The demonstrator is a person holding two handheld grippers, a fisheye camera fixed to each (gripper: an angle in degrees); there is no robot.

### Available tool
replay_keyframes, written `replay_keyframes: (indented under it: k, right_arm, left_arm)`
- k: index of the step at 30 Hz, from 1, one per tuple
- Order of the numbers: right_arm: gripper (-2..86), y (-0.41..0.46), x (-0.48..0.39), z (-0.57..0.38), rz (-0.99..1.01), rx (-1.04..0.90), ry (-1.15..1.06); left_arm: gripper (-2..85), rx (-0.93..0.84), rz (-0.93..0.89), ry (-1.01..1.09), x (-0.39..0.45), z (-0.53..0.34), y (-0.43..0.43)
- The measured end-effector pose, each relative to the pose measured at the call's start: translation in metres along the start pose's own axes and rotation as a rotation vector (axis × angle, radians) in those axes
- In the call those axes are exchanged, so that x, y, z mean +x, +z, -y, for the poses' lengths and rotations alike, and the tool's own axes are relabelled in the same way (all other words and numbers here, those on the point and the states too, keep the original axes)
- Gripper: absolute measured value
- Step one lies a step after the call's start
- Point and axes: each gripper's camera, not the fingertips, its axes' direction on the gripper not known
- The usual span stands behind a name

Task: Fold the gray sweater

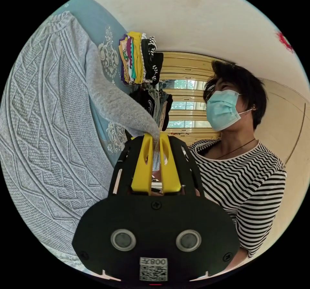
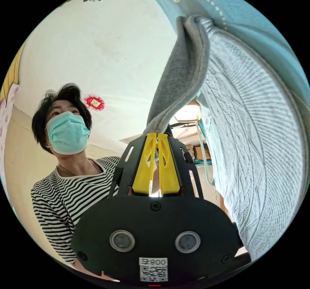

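**Both tools clamped on sweater**

Left tool point(image 1: 156, 142): closed on gray sweater point(image 1: 48, 134) sleeve end. Right tool point(image 2: 156, 138): closed on another sweater edge. Garment spread over blue bedding point(image 1: 97, 27), sleeves raised, likely for folding inward.

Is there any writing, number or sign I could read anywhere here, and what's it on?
Sticker on the left gripper: square code, characters not legible.
Sticker on the right gripper: the same.
Red ornament: centre too blurred to read.
Sweater: no text.
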Motion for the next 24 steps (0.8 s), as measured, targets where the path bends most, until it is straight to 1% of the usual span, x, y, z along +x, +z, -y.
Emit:
replay_keyframes:
  k: [5,10,13,17,19,24]
  right_arm:
    - [0.5,0.043,-0.002,0.026,0.006,-0.099,-0.049]
    - [0.4,0.084,0.034,0.038,-0.099,-0.184,-0.041]
    - [0.4,0.100,0.063,0.041,-0.186,-0.217,-0.031]
    - [0.4,0.117,0.101,0.045,-0.256,-0.251,-0.014]
    - [0.4,0.131,0.123,0.048,-0.332,-0.291,-0.019]
    - [0.5,0.151,0.165,0.053,-0.439,-0.346,-0.023]
  left_arm:
    - [4.0,0.076,-0.004,0.015,0.033,-0.009,-0.041]
    - [4.1,0.110,0.069,-0.049,0.030,-0.030,-0.079]
    - [4.1,0.090,0.146,-0.085,0.020,-0.040,-0.099]
    - [4.0,0.049,0.189,-0.140,-0.003,-0.050,-0.121]
    - [3.9,0.031,0.232,-0.165,-0.013,-0.052,-0.129]
    - [3.8,-0.036,0.302,-0.200,-0.034,-0.052,-0.136]
